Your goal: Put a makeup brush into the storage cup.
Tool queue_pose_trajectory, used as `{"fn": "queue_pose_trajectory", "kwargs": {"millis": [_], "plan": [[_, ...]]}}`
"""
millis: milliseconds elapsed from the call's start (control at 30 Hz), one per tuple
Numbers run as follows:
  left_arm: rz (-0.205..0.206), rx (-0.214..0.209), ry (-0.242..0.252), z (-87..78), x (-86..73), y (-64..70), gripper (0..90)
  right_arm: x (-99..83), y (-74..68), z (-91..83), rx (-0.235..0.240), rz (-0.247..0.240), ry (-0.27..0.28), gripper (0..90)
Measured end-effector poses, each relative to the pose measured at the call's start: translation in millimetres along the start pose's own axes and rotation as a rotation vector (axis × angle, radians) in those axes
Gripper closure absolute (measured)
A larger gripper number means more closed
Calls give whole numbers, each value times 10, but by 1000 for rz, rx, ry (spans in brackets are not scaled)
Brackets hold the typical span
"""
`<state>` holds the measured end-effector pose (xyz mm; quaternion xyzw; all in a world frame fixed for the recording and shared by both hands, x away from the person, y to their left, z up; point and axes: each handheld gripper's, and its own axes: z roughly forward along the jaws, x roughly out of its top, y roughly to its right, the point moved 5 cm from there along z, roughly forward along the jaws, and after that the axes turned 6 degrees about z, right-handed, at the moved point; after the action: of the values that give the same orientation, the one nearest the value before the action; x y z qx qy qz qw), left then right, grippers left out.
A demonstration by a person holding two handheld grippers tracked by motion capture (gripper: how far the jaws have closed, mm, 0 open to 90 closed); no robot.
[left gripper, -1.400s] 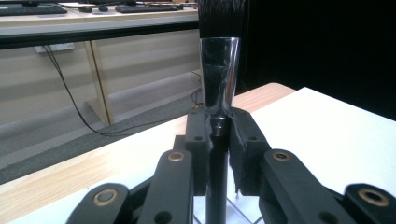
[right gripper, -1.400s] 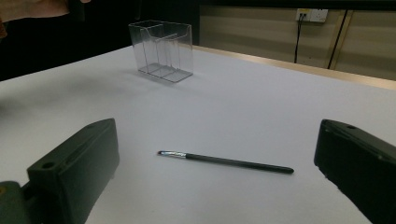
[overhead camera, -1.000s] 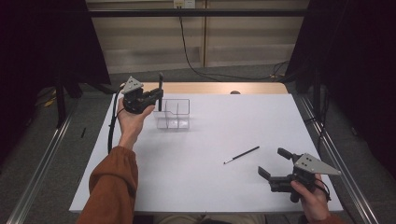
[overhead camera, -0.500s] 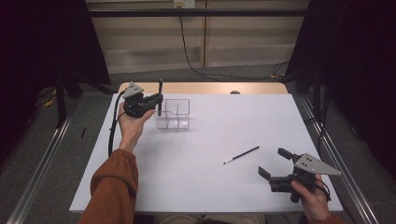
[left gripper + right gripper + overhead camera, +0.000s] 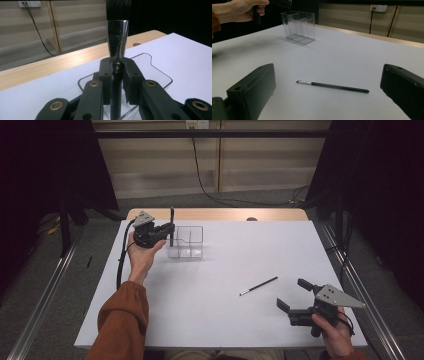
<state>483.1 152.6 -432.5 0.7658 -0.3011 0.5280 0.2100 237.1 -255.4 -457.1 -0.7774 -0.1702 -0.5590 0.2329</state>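
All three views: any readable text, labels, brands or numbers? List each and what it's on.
None readable.
Makeup brush in the left gripper: no print on ferrule or handle.
Clear acrylic organizer: unmarked.
Thin lip brush on the table: no marking visible.
Right gripper: plate blank.
Wall socket: too small to tell.

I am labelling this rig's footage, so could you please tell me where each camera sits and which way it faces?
High view: fixed above the person's side, looking forward and down on the table; both forearms, the left gripper and right gripper show.
Left gripper view: rides the left gripper, looking along its jaws, shut on an upright brush above the clear organizer.
Right gripper view: rides the right gripper, looking across the table between its open jaws at the thin brush.
Shared: the organizer appears in all three views.
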Motion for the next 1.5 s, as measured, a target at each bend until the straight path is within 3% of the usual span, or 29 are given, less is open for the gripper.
{"fn": "queue_pose_trajectory", "kwargs": {"millis": [467, 767, 1133, 1500], "plan": [[-16, 17, 1, -37, -5, -3, 404, 1, 9, 5, -10, 11, 12, 0], [-18, 22, 16, -131, 38, 38, 214, 0, 38, 3, -33, 20, 23, 0], [-42, 18, 47, -351, 34, 44, 67, -11, 90, -33, -65, 21, 26, 0], [-39, 0, 73, -573, 25, 145, 27, -8, 96, -36, -70, 23, 27, 0]]}}
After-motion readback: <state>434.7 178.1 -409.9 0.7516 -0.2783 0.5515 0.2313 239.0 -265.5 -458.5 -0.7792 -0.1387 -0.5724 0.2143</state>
